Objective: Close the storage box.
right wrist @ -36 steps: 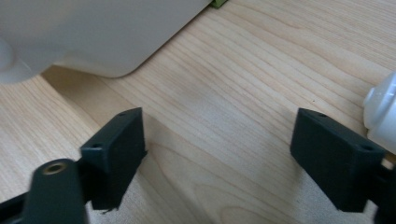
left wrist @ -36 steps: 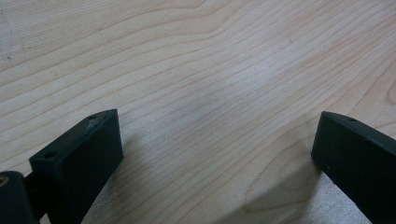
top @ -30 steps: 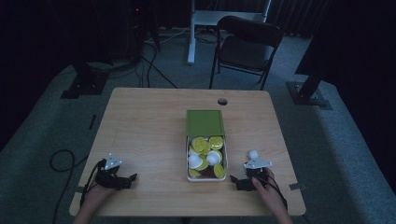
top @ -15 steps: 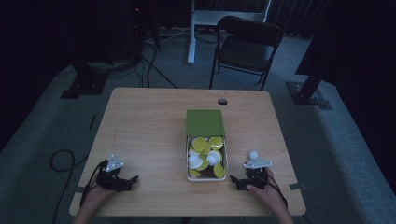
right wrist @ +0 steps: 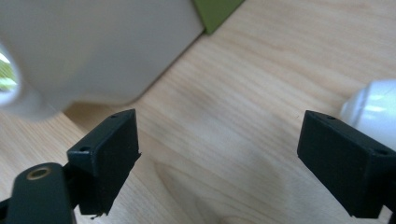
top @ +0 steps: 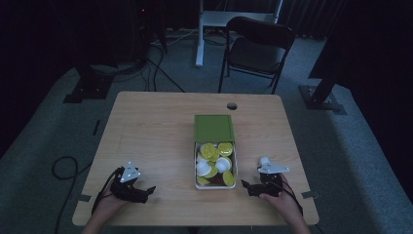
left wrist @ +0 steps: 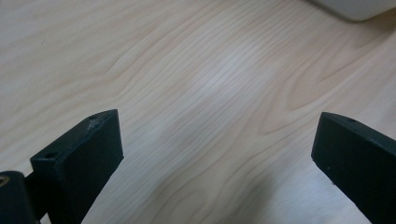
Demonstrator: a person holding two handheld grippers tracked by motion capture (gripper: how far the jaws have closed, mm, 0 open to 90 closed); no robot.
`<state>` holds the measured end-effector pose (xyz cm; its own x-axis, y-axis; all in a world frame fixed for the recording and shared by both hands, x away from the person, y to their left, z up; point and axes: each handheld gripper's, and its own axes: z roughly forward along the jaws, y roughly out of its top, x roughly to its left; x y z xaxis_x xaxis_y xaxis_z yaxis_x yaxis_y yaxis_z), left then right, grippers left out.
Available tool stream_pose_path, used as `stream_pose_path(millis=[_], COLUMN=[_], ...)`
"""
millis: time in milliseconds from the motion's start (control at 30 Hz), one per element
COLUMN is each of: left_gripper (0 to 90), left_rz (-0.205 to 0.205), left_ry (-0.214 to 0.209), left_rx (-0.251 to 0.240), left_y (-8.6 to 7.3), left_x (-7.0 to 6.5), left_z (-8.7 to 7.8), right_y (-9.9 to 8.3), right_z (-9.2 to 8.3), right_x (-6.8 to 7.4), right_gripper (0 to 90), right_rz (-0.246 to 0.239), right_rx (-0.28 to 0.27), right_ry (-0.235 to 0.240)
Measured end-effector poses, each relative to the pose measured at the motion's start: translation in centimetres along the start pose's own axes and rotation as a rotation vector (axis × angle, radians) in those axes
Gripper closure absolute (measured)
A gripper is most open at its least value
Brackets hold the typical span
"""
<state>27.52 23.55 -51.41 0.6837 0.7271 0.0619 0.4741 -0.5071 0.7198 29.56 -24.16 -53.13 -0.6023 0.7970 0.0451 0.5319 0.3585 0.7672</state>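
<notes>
A white box [top: 235, 168] with its green lid [top: 214, 127] slid back lies mid-table, holding several yellow and white capsules [top: 214, 161]. My left gripper [top: 147, 190] rests near the front left edge, open over bare wood [left wrist: 215, 135]. The box's corner [left wrist: 357, 7] shows far off in the left gripper view. My right gripper [top: 246, 186] sits just right of the box, open and empty [right wrist: 219, 135]. Ahead of its left jaw are the box wall [right wrist: 93, 46] and the green lid [right wrist: 217, 11]. A white capsule [top: 264, 160] lies loose on the table beside its right jaw [right wrist: 373, 109].
The wooden table [top: 156, 136] has a small round hole [top: 232, 106] near its far edge. A black folding chair [top: 258, 51] stands behind the table. Cables [top: 63, 168] trail on the floor at the left.
My left gripper has slid slightly to the right. The right gripper and the loose white capsule have stayed where they were.
</notes>
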Motion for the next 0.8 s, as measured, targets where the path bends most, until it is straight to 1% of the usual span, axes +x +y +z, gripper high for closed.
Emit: stream_pose_path(millis=[33,100,167,267,300,333,433,567,633,700,733,800], left_gripper=[2.0,2.0,2.0,2.0,2.0,2.0,2.0,2.0,2.0,2.0,2.0,2.0], left_rz=[0.014,0.027,0.043,0.076,0.076,0.101,0.123,0.144,0.146,0.145,0.155,0.158], left_ry=[-0.006,-0.026,-0.03,-0.058,-0.058,-0.08,-0.094,-0.115,-0.12,-0.125,-0.124,-0.128], left_rx=[-0.005,-0.017,-0.026,-0.037,-0.037,-0.03,-0.032,-0.041,-0.049,-0.055,-0.061,-0.069], left_y=[0.4,1.0,1.5,2.3,2.3,2.7,3.3,4.1,4.6,4.8,5.3,5.7], left_x=[-0.3,-0.8,-1.3,-2.1,-2.1,-2.7,-3.4,-4.2,-4.5,-4.7,-5.0,-5.3], left_z=[0.0,0.0,0.1,0.4,0.4,0.7,1.2,1.7,2.0,2.1,2.3,2.5], right_y=[0.1,0.3,0.5,0.7,0.7,0.8,1.3,1.8,1.9,2.0,2.0,2.1], right_z=[-0.2,-0.7,-1.2,-1.8,-1.8,-2.0,-2.5,-2.9,-3.0,-3.0,-3.0,-3.0], right_x=[0.0,0.0,0.0,0.0,0.0,0.0,0.4,0.9,1.2,1.3,1.4,1.7], right_gripper=[12.2,12.2,12.2,12.2,12.2,12.2,12.2,12.2,12.2,12.2,12.2,12.1], right_rz=[0.003,0.006,0.01,0.027,0.027,0.026,0.025,0.023,0.003,0.004,0.009,0.005], right_rx=[-0.01,-0.025,-0.041,-0.069,-0.069,-0.078,-0.104,-0.129,-0.129,-0.13,-0.134,-0.137], right_ry=[0.002,0.004,0.009,0.008,0.008,0.005,0.013,0.032,0.036,0.041,0.048,0.057])
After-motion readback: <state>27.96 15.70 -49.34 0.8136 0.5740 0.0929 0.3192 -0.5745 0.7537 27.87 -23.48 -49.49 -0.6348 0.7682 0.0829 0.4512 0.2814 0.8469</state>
